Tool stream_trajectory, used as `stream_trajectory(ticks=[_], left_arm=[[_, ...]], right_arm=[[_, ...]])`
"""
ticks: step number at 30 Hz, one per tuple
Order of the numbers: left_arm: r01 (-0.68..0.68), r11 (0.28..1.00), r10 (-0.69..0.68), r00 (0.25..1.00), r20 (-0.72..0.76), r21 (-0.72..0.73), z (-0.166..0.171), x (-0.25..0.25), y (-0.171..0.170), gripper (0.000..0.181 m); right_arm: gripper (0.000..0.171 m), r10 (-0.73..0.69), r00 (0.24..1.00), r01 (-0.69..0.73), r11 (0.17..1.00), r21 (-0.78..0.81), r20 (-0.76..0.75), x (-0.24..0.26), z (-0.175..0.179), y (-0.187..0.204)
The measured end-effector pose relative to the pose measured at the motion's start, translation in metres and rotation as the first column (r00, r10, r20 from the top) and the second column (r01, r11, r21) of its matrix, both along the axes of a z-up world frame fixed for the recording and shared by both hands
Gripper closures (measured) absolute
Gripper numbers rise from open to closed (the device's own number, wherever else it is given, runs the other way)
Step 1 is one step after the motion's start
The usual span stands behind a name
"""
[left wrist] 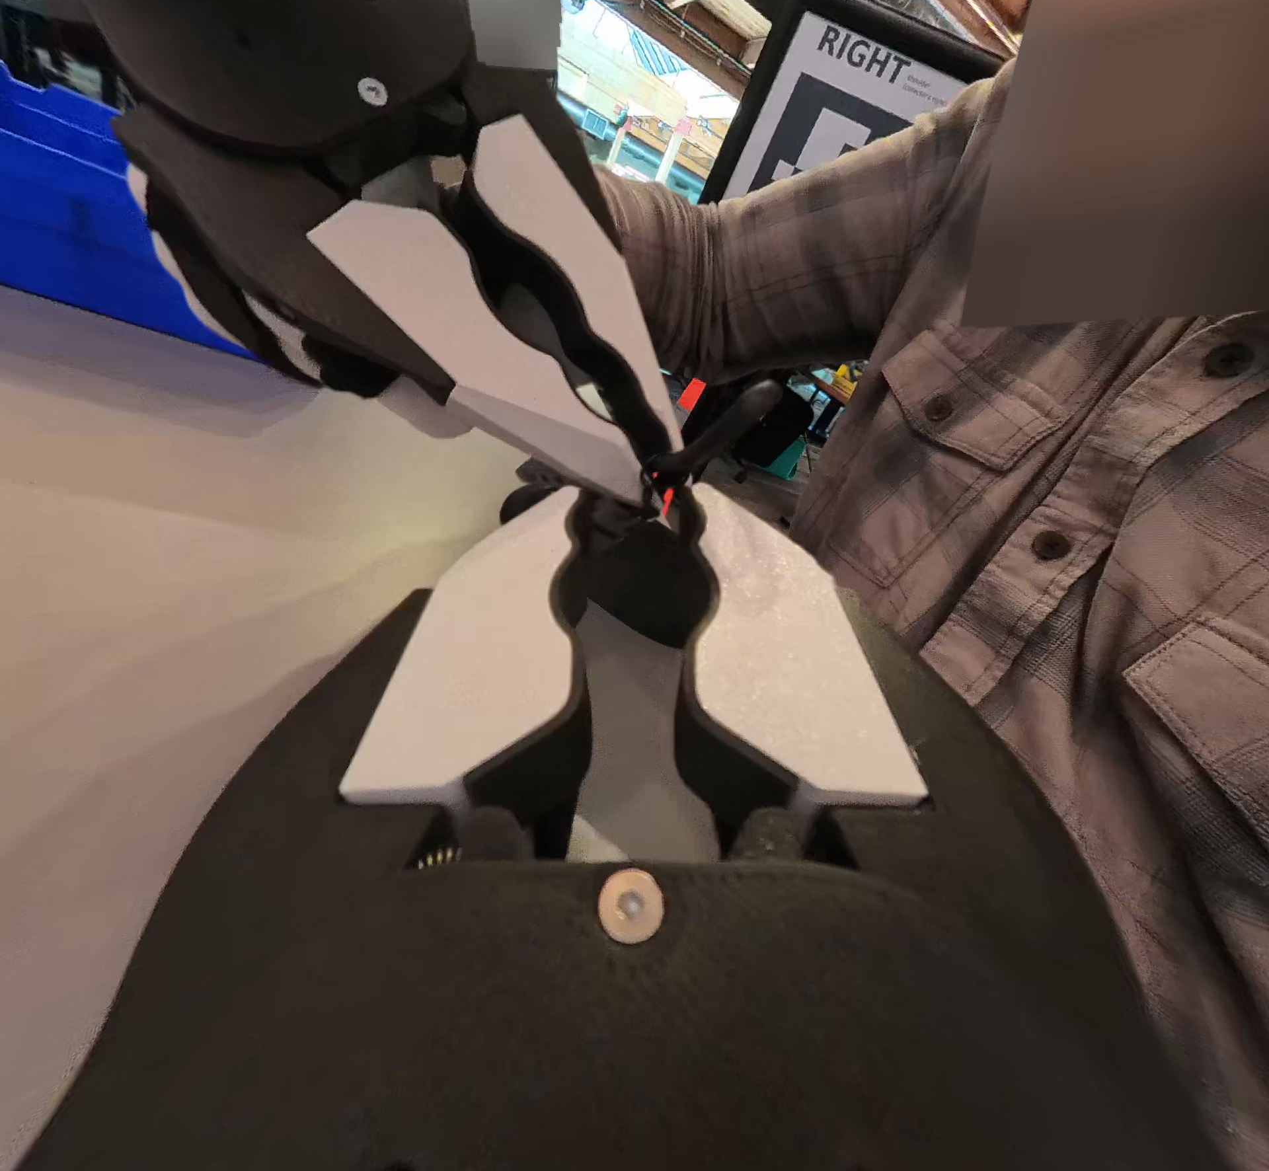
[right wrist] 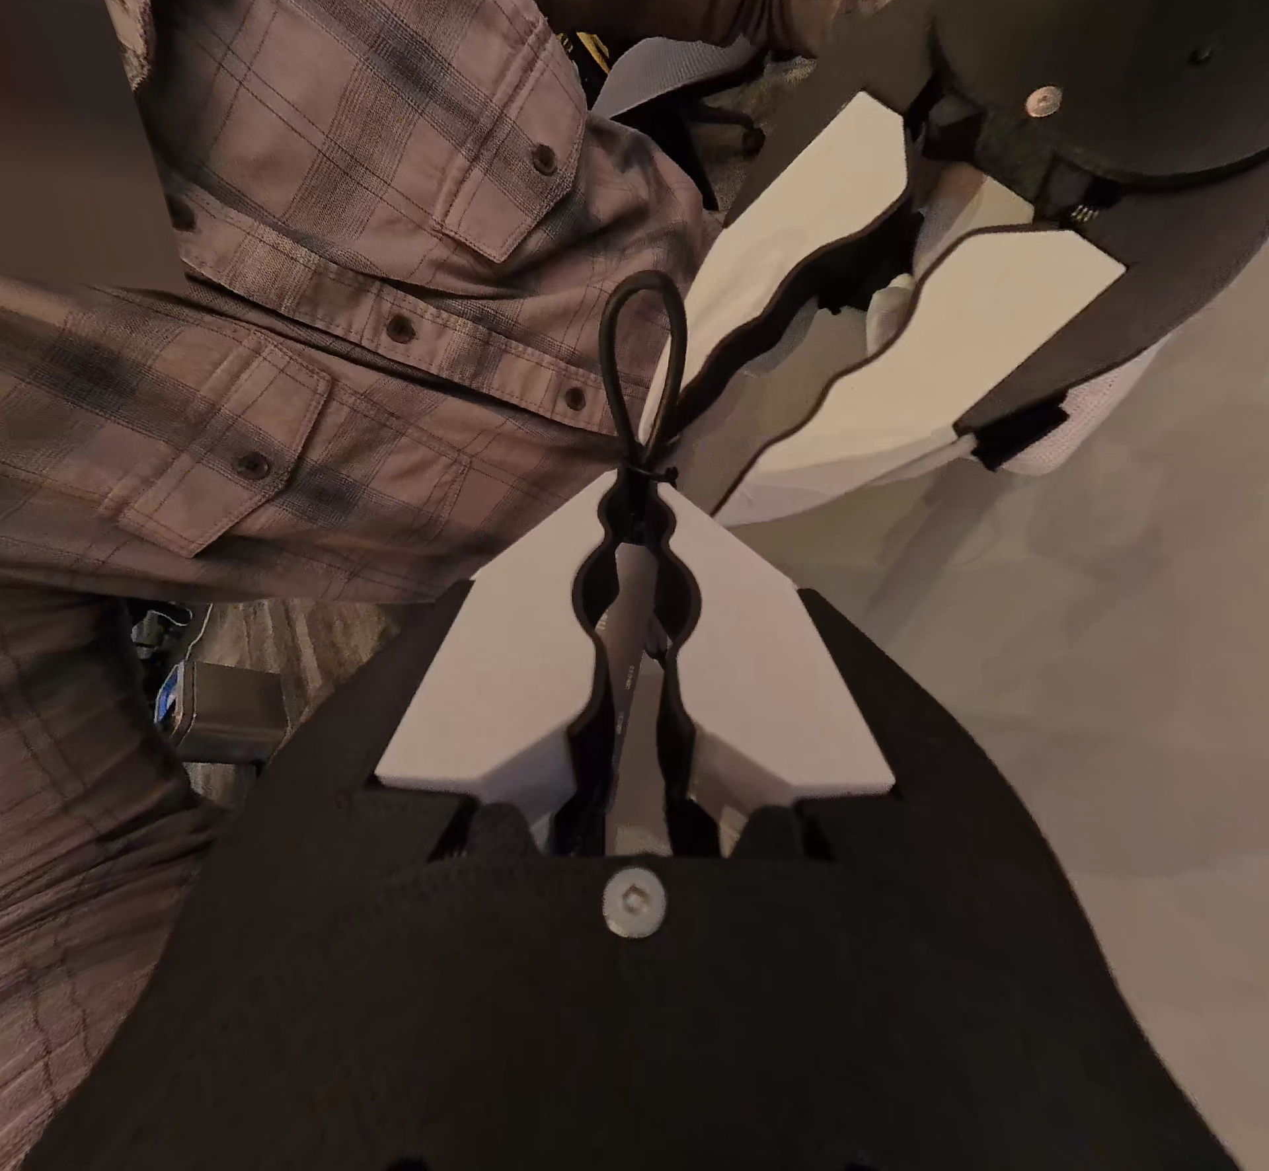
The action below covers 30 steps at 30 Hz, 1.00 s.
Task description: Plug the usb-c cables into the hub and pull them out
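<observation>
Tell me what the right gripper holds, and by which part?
The right gripper is shut on a black cable, pinching it at the fingertips just below its tied loop. The loop sticks out past the tips.

Large dark lettering runs across the top of a black-framed white sign [left wrist: 851,108] standing behind the person's sleeve [left wrist: 755,266] in the left wrist view, with a line of smaller print beside it and a black-and-white square marker pattern below. In the right wrist view, tiny pale markings sit on the grey hub [right wrist: 628,671] between the jaws, too small to make out.
</observation>
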<state>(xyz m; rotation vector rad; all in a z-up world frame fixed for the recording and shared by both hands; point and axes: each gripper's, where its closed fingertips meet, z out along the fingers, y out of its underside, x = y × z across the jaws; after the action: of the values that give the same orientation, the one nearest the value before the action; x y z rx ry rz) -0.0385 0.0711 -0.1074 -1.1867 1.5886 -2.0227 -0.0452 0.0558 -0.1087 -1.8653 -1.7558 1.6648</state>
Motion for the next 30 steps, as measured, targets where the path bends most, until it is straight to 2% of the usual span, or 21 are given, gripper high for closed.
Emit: stream_trajectory(ticks=[3,7,9,13,14,16,21,23,25,27,29,30], left_arm=[[-0.023,1.000,0.023,1.000,0.000,0.022,-0.006,0.002,0.001,0.153],[-0.058,0.995,0.058,0.998,-0.003,0.077,-0.015,0.011,0.002,0.150],[-0.086,0.993,0.086,0.996,0.006,0.077,-0.013,0.018,0.008,0.150],[-0.115,0.982,0.109,0.993,0.042,0.153,-0.010,0.031,0.018,0.150],[-0.122,0.976,0.114,0.992,0.054,0.180,-0.009,0.034,0.020,0.150],[-0.148,0.952,0.134,0.988,0.071,0.270,-0.009,0.044,0.027,0.146],[-0.136,0.906,0.099,0.989,0.111,0.401,0.001,0.063,0.039,0.144],[-0.150,0.883,0.106,0.987,0.124,0.445,0.003,0.072,0.049,0.144],[-0.136,0.871,0.081,0.988,0.134,0.471,0.008,0.079,0.052,0.144],[-0.127,0.851,0.058,0.987,0.150,0.510,0.013,0.087,0.051,0.142],[-0.148,0.817,0.034,0.977,0.209,0.558,0.022,0.094,0.049,0.141],[-0.144,0.822,0.003,0.968,0.249,0.551,0.031,0.093,0.044,0.140]], right_arm=[[0.171,0.022,0.996,-0.024,0.999,0.022,0.087,0.006,-0.003,0.000],[0.171,0.073,0.916,-0.122,0.987,0.102,0.395,0.027,-0.011,0.001],[0.171,0.087,0.833,-0.190,0.973,0.134,0.547,0.039,-0.010,0.002],[0.171,0.005,0.592,-0.294,0.933,0.210,0.806,0.072,-0.006,0.022],[0.171,0.000,0.552,-0.314,0.926,0.208,0.834,0.077,-0.002,0.024],[0.171,-0.011,0.521,-0.316,0.926,0.205,0.853,0.078,0.009,0.024],[0.170,-0.061,0.316,-0.358,0.916,0.179,0.947,0.105,0.031,0.036],[0.171,-0.064,0.307,-0.352,0.919,0.176,0.949,0.103,0.038,0.038],[0.170,-0.066,0.233,-0.396,0.905,0.157,0.970,0.112,0.046,0.039],[0.171,-0.061,0.319,-0.351,0.919,0.178,0.946,0.099,0.050,0.038],[0.170,-0.084,0.315,-0.347,0.917,0.197,0.945,0.106,0.055,0.044],[0.170,-0.083,0.370,-0.313,0.927,0.209,0.925,0.101,0.057,0.043]])
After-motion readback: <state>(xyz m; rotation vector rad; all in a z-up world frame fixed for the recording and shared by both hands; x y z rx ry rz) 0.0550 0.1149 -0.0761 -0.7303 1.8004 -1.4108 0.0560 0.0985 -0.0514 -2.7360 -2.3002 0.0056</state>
